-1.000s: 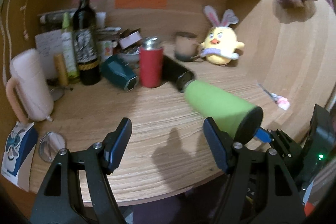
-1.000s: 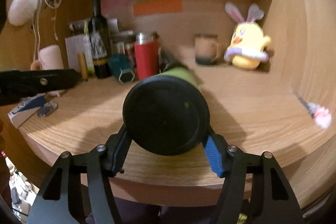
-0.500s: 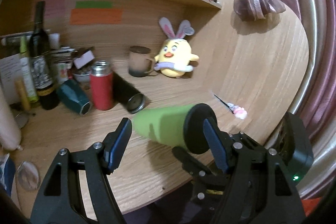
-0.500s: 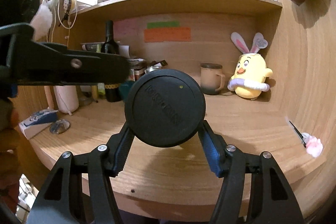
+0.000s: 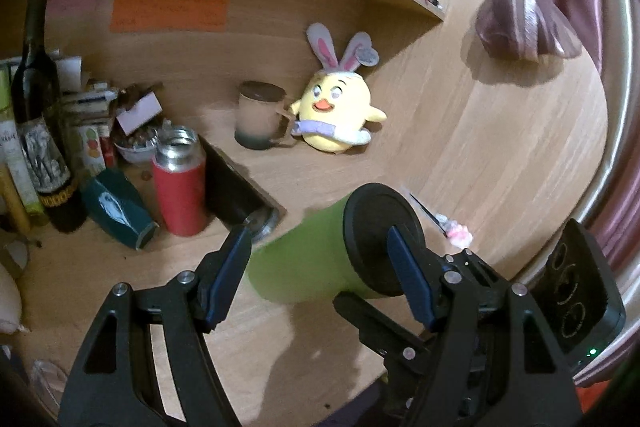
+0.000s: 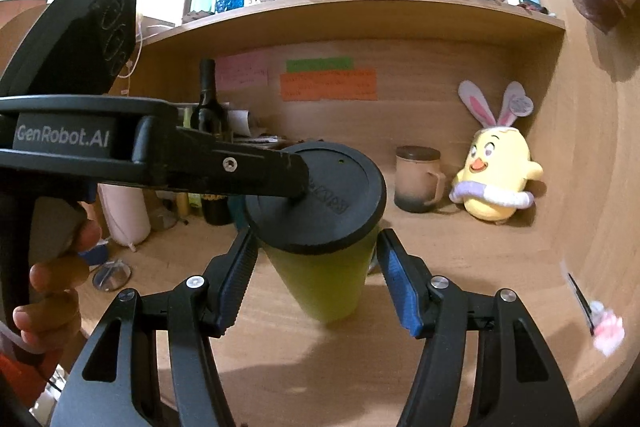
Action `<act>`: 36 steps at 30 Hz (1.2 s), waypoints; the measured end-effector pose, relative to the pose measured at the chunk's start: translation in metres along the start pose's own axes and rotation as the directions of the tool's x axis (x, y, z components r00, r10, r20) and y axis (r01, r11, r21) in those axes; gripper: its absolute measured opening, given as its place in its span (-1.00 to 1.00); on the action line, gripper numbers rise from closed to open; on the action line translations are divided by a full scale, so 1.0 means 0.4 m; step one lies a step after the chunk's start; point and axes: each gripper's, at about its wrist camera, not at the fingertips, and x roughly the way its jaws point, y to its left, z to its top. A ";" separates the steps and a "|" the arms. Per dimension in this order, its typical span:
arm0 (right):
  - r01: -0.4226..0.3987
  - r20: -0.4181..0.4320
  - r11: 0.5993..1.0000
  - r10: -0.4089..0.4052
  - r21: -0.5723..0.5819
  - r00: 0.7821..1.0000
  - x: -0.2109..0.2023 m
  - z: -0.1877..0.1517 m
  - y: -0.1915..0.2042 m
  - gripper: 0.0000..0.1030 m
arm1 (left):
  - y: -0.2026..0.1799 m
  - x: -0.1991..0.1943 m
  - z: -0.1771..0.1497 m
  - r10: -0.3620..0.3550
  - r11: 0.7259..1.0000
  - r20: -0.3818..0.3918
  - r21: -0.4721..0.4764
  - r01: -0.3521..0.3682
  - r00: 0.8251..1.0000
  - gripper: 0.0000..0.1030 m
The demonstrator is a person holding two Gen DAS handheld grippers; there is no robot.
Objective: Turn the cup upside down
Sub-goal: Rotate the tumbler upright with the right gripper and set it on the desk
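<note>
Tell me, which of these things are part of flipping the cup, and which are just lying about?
In the job: green cup; right hand-held gripper, clamped on it; left hand-held gripper, open at its lid.

Lying about: red flask; wine bottle; teal cup and black tumbler, both on their sides; mug; chick plush; sticky notes.

Black plastic two-finger gripper (image 6: 316,279) with blue ribbed pads (image 6: 400,291), silver screws; white "GenRobot.AI" lettering at nine o'clock.
</note>
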 end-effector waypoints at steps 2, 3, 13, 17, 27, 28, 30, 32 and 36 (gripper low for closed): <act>-0.010 -0.008 1.000 0.010 -0.006 1.000 0.020 0.015 -0.004 0.13 | 0.010 0.006 0.018 0.018 1.000 0.004 0.005 -0.018 1.000 0.37; -0.017 -0.016 1.000 0.017 -0.010 1.000 0.033 0.025 -0.006 0.14 | 0.015 0.010 0.026 0.026 1.000 0.005 0.006 -0.026 1.000 0.37; -0.076 -0.084 0.997 0.078 0.032 0.993 0.128 0.072 -0.037 0.14 | 0.068 0.059 0.107 0.115 0.993 -0.002 0.005 -0.115 0.993 0.37; -0.089 -0.109 0.994 0.096 0.065 0.989 0.155 0.071 -0.052 0.14 | 0.087 0.082 0.128 0.156 0.988 0.001 -0.003 -0.156 0.988 0.38; -0.094 -0.134 0.990 0.107 0.100 0.985 0.122 0.068 -0.086 0.27 | 0.098 0.077 0.134 0.155 0.987 0.019 -0.041 -0.155 0.988 0.48; -0.093 -0.130 0.990 0.106 0.106 0.986 0.113 0.070 -0.092 0.32 | 0.090 0.060 0.133 0.153 0.987 0.042 -0.044 -0.152 0.987 0.48; -0.085 -0.115 0.990 0.098 0.110 0.989 0.090 0.076 -0.103 0.45 | 0.075 0.028 0.128 0.164 0.986 0.077 -0.038 -0.161 0.984 0.48; -0.075 -0.090 0.991 0.085 0.109 0.992 0.057 0.086 -0.113 0.49 | 0.048 -0.009 0.116 0.196 0.981 0.118 -0.016 -0.195 0.974 0.48; -0.051 -0.038 0.993 0.055 0.103 0.998 -0.010 0.103 -0.122 0.68 | -0.017 -0.077 0.068 0.299 0.949 0.202 0.036 -0.312 0.933 0.55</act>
